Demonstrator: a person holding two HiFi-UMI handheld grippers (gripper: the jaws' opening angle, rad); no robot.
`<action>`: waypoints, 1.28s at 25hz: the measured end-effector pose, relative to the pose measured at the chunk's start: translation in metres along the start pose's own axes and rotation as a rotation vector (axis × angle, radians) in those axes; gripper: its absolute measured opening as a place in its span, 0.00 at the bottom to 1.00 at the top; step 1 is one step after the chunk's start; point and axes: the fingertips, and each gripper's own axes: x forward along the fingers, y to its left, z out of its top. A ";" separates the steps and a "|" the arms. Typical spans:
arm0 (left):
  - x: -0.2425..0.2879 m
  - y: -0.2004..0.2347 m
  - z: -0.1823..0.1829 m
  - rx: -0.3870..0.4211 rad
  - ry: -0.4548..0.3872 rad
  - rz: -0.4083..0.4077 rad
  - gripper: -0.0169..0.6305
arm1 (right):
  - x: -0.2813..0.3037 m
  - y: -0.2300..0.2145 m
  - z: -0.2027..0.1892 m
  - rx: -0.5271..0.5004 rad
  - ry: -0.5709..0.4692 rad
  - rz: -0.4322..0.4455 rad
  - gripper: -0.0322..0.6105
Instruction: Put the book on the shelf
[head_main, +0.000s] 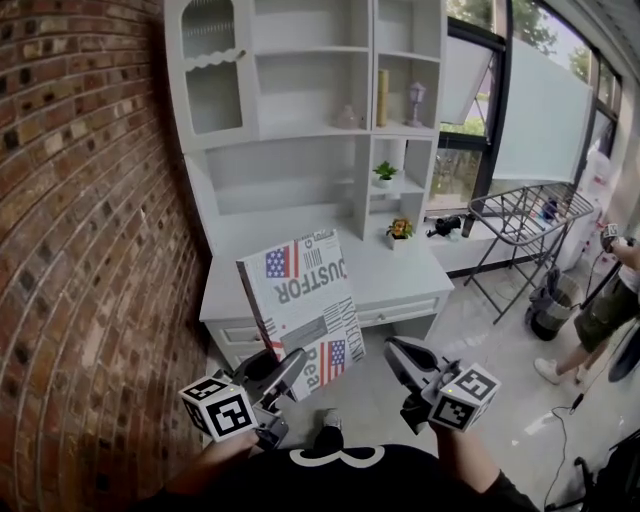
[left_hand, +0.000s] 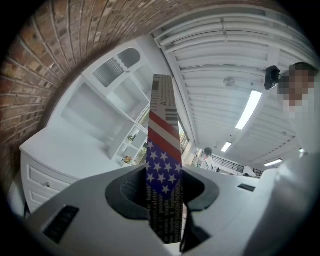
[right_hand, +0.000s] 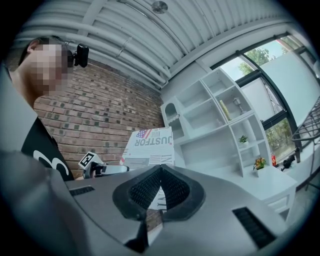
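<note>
The book (head_main: 300, 300) is a flat white volume with flag prints and large dark lettering, held upright and tilted over the floor in front of the white desk (head_main: 390, 275). My left gripper (head_main: 290, 365) is shut on its lower edge. In the left gripper view the book's edge (left_hand: 162, 150) stands between the pads of that gripper (left_hand: 164, 190). My right gripper (head_main: 397, 352) hangs to the right of the book, apart from it, its tips together and holding nothing. The right gripper view looks past those tips (right_hand: 160, 172) at the book's cover (right_hand: 150, 145). The white shelf unit (head_main: 300, 90) rises behind the desk.
A brick wall (head_main: 80, 250) runs close along the left. The right-hand shelves hold a yellow upright book (head_main: 382, 97), a glass ornament (head_main: 416, 100) and two small plants (head_main: 385, 172). A metal drying rack (head_main: 530, 215) and a person (head_main: 610, 300) are at the right by the windows.
</note>
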 end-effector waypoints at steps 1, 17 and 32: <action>0.004 0.006 0.002 -0.003 -0.001 0.002 0.26 | 0.006 -0.005 0.000 0.002 0.003 0.002 0.06; 0.132 0.125 0.043 -0.085 0.025 0.010 0.26 | 0.103 -0.145 0.008 0.053 0.038 -0.050 0.06; 0.248 0.234 0.115 -0.083 0.009 0.028 0.26 | 0.218 -0.274 0.037 0.063 0.053 -0.037 0.06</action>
